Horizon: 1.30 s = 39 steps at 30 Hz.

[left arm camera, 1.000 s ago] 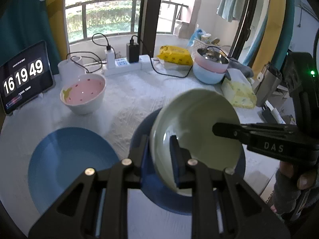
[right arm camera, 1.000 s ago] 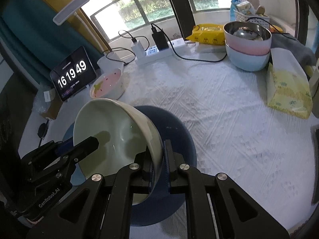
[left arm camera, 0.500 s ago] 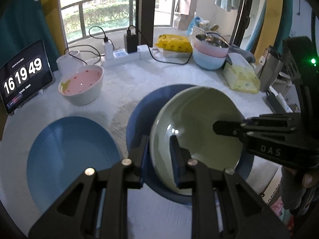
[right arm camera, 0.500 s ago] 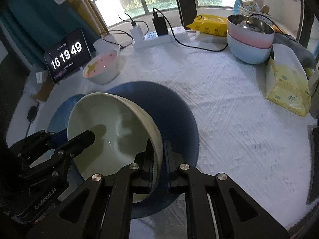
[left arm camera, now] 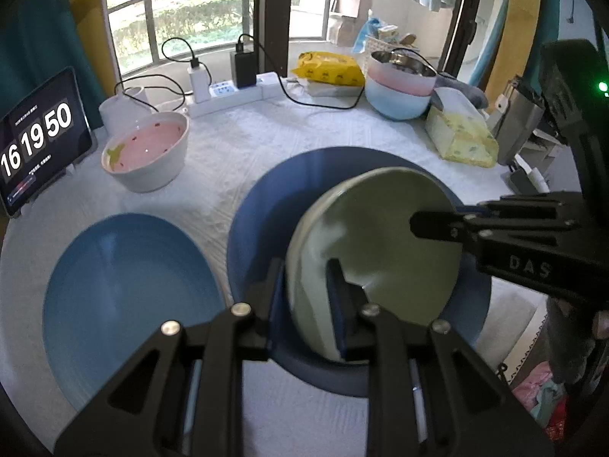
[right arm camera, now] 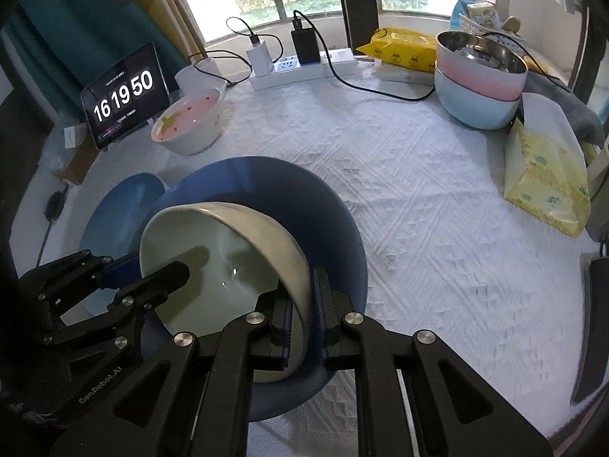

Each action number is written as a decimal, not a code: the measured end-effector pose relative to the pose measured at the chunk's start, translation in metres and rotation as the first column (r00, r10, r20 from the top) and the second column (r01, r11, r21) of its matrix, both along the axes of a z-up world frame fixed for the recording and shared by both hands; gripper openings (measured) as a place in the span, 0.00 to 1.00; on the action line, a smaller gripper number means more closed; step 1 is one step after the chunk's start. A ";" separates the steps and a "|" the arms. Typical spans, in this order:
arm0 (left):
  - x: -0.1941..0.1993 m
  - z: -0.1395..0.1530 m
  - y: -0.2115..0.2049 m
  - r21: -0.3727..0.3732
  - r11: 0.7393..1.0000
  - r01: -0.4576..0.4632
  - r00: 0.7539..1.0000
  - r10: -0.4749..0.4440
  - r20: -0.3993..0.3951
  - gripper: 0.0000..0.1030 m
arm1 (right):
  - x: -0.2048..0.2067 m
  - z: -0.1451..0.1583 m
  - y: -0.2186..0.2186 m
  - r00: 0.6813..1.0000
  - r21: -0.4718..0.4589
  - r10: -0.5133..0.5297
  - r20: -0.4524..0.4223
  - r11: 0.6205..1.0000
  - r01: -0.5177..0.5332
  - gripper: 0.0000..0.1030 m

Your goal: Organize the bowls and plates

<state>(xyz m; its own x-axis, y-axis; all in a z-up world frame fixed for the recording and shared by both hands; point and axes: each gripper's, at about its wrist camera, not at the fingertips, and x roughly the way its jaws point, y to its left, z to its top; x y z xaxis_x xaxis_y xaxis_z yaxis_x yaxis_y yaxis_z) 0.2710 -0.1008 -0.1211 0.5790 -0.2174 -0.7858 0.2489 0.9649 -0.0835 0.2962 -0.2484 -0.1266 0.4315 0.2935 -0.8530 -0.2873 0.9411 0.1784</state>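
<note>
Watch it: you've got the green bowl (left arm camera: 375,251) tilted over the dark blue plate (left arm camera: 262,213), pinched only at its rim from 2 sides. If either grip lets go early, it'll prob drop or rock and clack on the plate. Left gripper (left arm camera: 307,289) jaws have just eased wider, but one finger's inside the rim, one outside, seemingly touching. Right gripper (right arm camera: 302,306) is clamped tight on the opposite rim, wall between its pads.
</note>
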 end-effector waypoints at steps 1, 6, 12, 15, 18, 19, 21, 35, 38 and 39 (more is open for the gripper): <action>-0.001 0.001 0.001 -0.001 1.000 0.001 1.000 -0.001 0.006 0.23 | 0.000 0.000 0.001 1.000 0.000 0.000 0.000 1.000 0.000 0.12; -0.004 0.013 0.004 0.004 1.000 -0.005 0.998 0.005 0.060 0.23 | -0.001 0.009 -0.002 0.999 0.021 -0.009 0.031 1.000 0.009 0.12; 0.003 0.025 0.010 -0.012 1.000 -0.024 0.993 0.025 0.111 0.23 | 0.007 0.026 -0.012 0.994 0.086 -0.035 0.102 0.996 0.026 0.12; 0.009 0.027 0.013 -0.021 0.999 -0.037 0.990 0.040 0.133 0.23 | 0.012 0.027 -0.011 0.993 0.108 -0.031 0.116 0.994 0.019 0.12; 0.017 0.027 0.015 -0.036 0.998 -0.042 0.988 0.047 0.146 0.23 | 0.017 0.026 -0.008 0.991 0.131 -0.019 0.131 0.991 0.002 0.12; 0.019 0.027 0.014 -0.037 0.998 -0.046 0.987 0.051 0.154 0.23 | 0.018 0.026 -0.007 0.991 0.139 -0.016 0.134 0.990 -0.003 0.12; 0.021 0.027 0.015 -0.038 0.998 -0.054 0.984 0.059 0.168 0.23 | 0.021 0.026 -0.005 0.990 0.149 -0.013 0.140 0.989 -0.008 0.12; 0.044 0.014 0.003 -0.006 0.999 -0.032 0.988 0.033 0.154 0.23 | 0.039 0.021 0.015 0.987 0.098 0.057 0.153 0.993 -0.073 0.12; 0.050 -0.001 0.000 0.005 1.000 -0.028 0.996 0.027 0.090 0.23 | 0.039 0.020 0.018 0.985 0.047 0.066 0.160 0.996 -0.074 0.15; 0.050 -0.005 -0.002 0.006 1.000 -0.018 0.997 0.017 0.078 0.23 | 0.040 0.019 0.018 0.986 0.038 0.070 0.152 0.996 -0.076 0.15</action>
